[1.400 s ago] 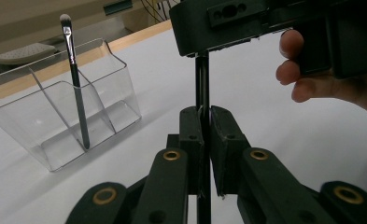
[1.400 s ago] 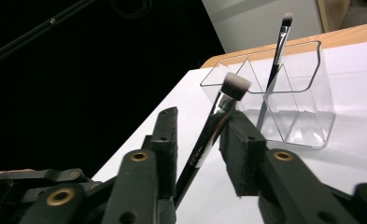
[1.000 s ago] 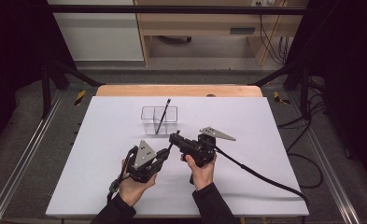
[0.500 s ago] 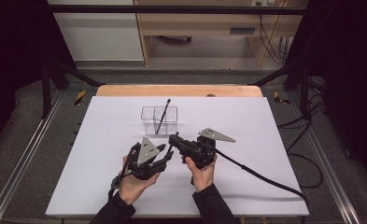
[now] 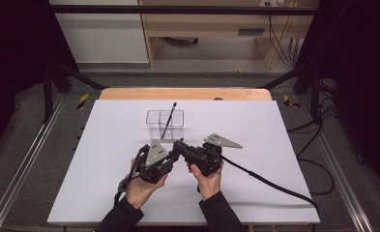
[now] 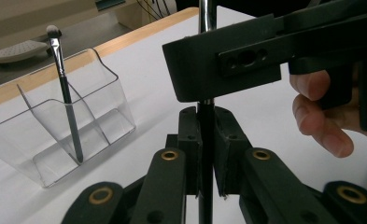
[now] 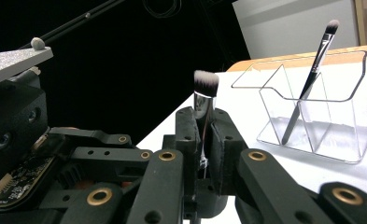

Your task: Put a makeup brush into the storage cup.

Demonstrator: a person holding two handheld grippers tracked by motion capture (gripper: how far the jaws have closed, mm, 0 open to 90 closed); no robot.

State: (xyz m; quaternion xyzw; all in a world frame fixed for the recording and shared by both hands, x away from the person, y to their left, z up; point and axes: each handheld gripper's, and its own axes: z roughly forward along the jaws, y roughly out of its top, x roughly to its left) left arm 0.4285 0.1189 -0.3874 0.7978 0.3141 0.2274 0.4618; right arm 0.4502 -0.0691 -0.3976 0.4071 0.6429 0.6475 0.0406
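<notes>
A makeup brush with a white-tipped head (image 7: 205,84) stands upright between both grippers at the front middle of the white mat. My right gripper (image 7: 203,128) is shut on its ferrule and upper handle. My left gripper (image 6: 205,140) is shut on the dark handle (image 6: 205,119) lower down, its jaws having just closed again on it. In the high view the left gripper (image 5: 174,152) and right gripper (image 5: 179,145) meet tip to tip. Beyond them stands a clear divided organizer (image 5: 153,117) (image 6: 104,88) (image 7: 344,126) with a thin brush (image 5: 168,121) (image 6: 68,107) (image 7: 312,74) leaning in it.
The white mat (image 5: 105,145) covers a wooden table whose far edge (image 5: 185,93) shows behind the organizer. A thick black cable (image 5: 270,180) trails from the right gripper to the mat's front right. Metal rails (image 5: 23,174) run along both sides.
The left gripper has edged slightly up toward the right one. The right hand and the organizer have not moved.
</notes>
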